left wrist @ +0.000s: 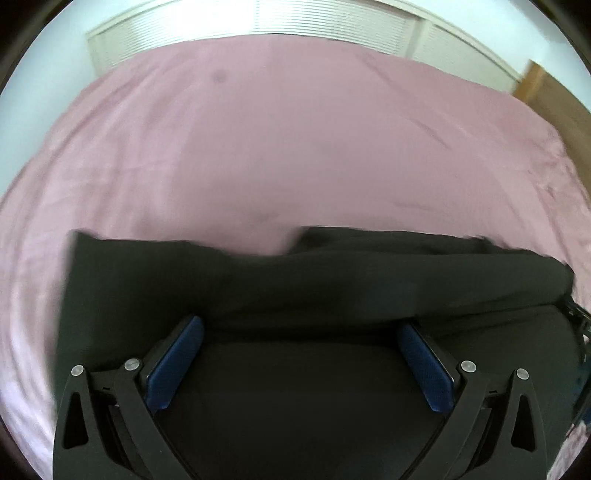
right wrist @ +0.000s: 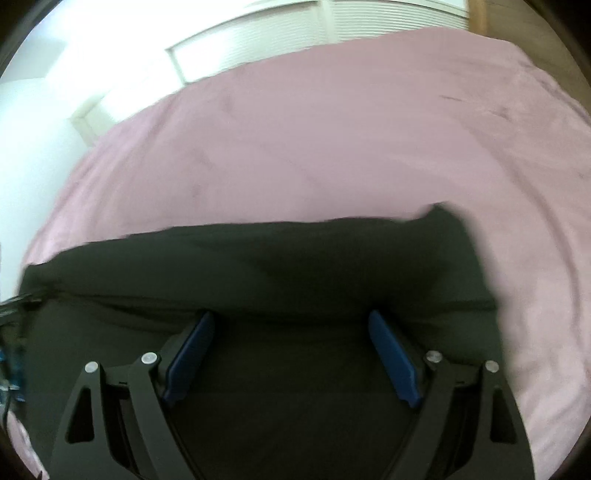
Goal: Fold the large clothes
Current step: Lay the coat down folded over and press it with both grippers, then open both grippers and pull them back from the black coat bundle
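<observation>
a pink bedspread [left wrist: 258, 140] covers the whole bed, faintly creased, with a small dark spot toward eleven o'clock in the left wrist view. behind it at twelve o'clock stand white louvred doors [left wrist: 325, 22], brightly lit, set in a pale wall [left wrist: 48, 62]. a brown wooden surface [left wrist: 554, 99] shows at two o'clock past the bed's corner. the right wrist view shows the same bedspread [right wrist: 332, 122] and doors [right wrist: 280, 40].

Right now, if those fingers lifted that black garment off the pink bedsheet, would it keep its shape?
Probably not. The black fabric garment lies in soft folds, so it would likely droop. Its layers look thick, maybe somewhat heavy. On the smooth pink bedsheet it should slide easily.
</observation>
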Action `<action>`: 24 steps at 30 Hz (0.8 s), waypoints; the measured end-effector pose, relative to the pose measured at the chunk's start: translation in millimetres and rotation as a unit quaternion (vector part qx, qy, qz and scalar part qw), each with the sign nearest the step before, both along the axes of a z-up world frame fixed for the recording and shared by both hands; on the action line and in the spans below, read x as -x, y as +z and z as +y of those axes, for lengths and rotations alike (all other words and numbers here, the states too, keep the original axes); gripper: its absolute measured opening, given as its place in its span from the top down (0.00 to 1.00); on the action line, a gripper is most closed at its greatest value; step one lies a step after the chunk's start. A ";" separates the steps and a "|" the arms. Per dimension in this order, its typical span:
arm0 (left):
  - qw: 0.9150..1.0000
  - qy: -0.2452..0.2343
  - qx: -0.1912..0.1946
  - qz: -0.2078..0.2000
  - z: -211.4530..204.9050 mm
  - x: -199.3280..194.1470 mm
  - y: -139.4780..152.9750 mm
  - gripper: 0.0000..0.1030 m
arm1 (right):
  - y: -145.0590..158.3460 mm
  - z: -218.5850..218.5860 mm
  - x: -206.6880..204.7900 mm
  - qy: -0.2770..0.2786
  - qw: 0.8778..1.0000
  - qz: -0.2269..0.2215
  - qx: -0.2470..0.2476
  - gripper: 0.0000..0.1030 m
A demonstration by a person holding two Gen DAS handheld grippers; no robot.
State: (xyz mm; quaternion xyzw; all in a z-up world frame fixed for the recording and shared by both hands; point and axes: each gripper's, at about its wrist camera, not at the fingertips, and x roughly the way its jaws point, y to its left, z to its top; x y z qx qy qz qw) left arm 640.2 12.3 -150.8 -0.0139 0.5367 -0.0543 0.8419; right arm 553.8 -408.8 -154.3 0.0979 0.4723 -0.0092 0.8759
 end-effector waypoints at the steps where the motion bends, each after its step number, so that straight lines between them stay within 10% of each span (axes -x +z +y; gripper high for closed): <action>1: 1.000 0.016 -0.008 0.005 13.5 1.5 2.4 0.01 | -2.8 -14.2 2.7 -0.019 1.000 0.013 0.007 0.17; 7: 0.993 0.060 -0.102 -0.022 57.9 31.8 25.0 0.01 | 8.0 -55.1 30.4 -0.060 0.995 0.037 0.067 0.13; 12: 0.996 0.053 -0.052 -0.058 63.4 79.4 39.1 0.01 | 37.1 -41.0 69.6 -0.027 0.998 -0.004 0.049 0.13; 19: 0.992 0.122 0.005 0.006 96.0 94.3 0.7 0.01 | 5.1 -26.7 104.2 0.001 1.000 0.026 0.017 0.13; 24: 0.988 0.149 -0.041 -0.006 118.4 107.4 18.5 0.01 | 6.7 -53.0 115.5 -0.055 0.997 0.044 0.029 0.13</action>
